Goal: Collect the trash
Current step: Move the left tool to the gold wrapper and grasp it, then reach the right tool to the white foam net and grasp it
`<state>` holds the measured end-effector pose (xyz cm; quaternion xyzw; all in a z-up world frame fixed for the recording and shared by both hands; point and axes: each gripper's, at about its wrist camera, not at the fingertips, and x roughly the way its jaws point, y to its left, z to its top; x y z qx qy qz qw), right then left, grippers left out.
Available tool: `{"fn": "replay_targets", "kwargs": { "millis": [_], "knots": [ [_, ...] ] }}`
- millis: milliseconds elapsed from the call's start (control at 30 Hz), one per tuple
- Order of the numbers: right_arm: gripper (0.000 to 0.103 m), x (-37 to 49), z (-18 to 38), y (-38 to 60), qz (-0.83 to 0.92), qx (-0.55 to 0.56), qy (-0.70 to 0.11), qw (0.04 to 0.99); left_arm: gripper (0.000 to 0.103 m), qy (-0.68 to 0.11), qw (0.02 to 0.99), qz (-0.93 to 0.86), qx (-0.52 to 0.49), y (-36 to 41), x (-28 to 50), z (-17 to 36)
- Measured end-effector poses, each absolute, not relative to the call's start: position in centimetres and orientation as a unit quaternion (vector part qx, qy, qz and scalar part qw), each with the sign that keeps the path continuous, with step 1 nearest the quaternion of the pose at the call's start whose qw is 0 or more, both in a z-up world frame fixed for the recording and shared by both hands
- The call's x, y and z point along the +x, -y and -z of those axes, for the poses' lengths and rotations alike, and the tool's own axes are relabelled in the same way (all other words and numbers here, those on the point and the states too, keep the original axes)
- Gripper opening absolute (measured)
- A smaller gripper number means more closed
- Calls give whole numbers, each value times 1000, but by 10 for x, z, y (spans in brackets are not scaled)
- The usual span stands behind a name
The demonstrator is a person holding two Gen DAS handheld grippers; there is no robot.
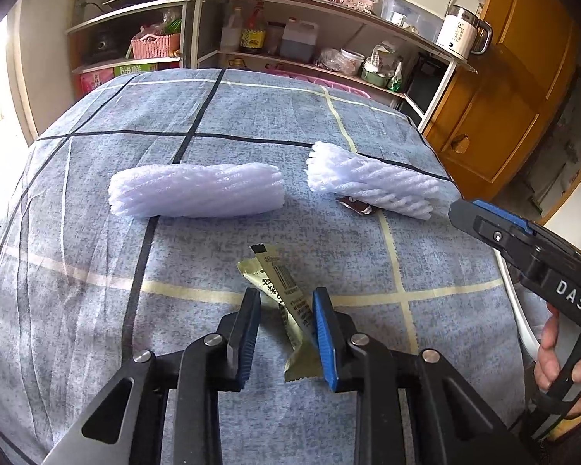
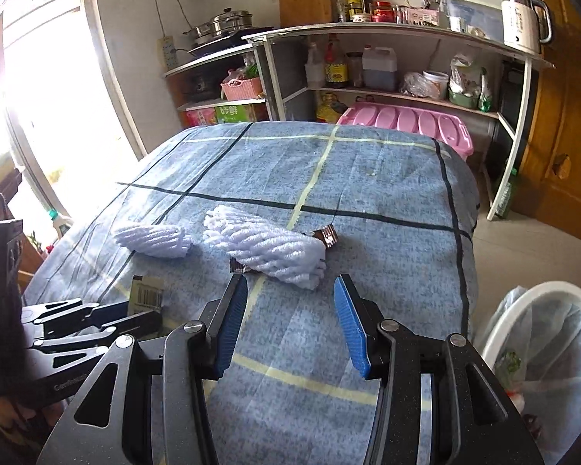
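**Left jaws around a wrapper**

The left gripper [image 1: 286, 298] had its jaws either side of a gold wrapper [image 1: 281, 290] on the checked blue cloth [image 1: 97, 271]; two foam nets [image 1: 197, 190] [image 1: 372, 184] lay beyond; the right gripper [image 1: 523, 244] hovered nearby.

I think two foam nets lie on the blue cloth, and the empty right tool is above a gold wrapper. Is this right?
One thing is wrong: the gold wrapper is between the fingers of the left tool, as the left wrist view shows. The right tool is empty. Both foam nets do lie on the blue cloth.
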<state>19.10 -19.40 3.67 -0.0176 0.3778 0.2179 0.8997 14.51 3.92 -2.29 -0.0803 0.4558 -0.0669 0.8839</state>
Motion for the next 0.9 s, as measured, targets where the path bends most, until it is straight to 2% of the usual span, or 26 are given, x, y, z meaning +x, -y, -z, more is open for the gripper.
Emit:
{"fn": "replay_targets", "kwargs": {
  "millis": [467, 667, 900],
  "knots": [
    [51, 228, -28, 162, -258, -27, -401, 878, 29, -448, 887, 80, -81, -56, 146, 27],
    [51, 224, -48, 161, -260, -53, -372, 889, 29, -443, 888, 90, -84, -59, 146, 27],
    [53, 238, -38, 145, -284, -70, -380, 877, 29, -440, 888, 96, -89, -62, 145, 28]
  ]
}}
